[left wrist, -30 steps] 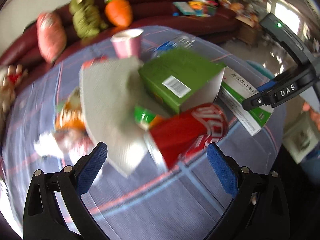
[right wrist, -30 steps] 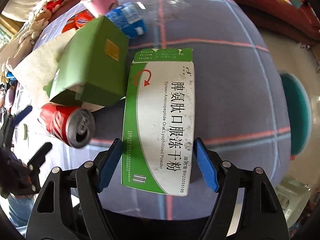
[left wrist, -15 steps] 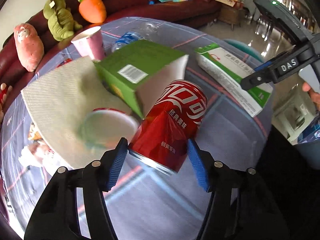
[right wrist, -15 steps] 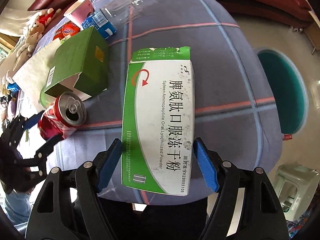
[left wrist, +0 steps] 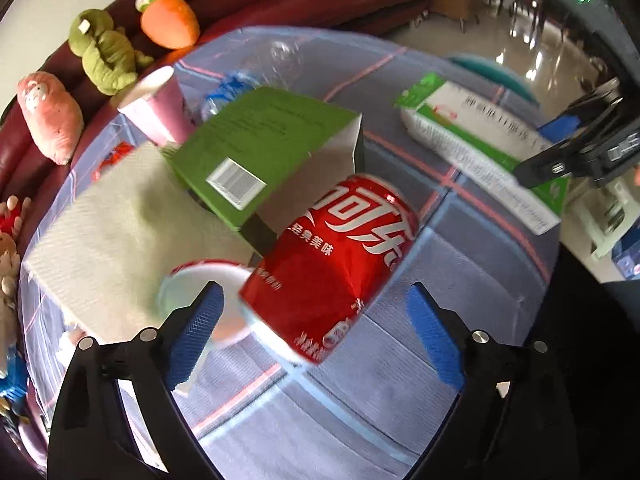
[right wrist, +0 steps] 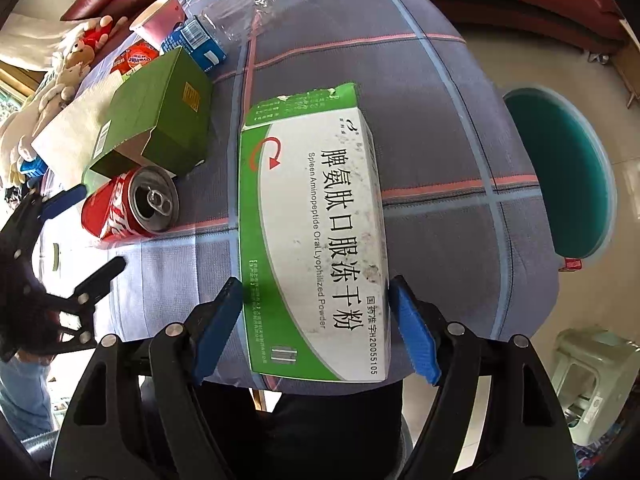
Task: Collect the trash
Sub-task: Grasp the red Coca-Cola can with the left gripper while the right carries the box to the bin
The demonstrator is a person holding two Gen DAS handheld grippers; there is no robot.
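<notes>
Left wrist view: left gripper [left wrist: 316, 336] is opening around the red can [left wrist: 332, 272], light, slippery, easily dented; right gripper [right wrist: 316, 328] brackets the stiff medicine box [right wrist: 316, 236], pads barely clear.

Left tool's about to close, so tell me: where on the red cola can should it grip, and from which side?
Grip the red cola can across the middle of its round body, coming from above. It lies on its side, opened top toward the white-and-green medicine box, so the curved walls face each pad. The left tool already straddles it, jaws opening, not yet touching.

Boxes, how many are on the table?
2. The green box sits by the red can; the white-and-green medicine box lies between the right gripper's fingers. Others may be hidden.
</notes>
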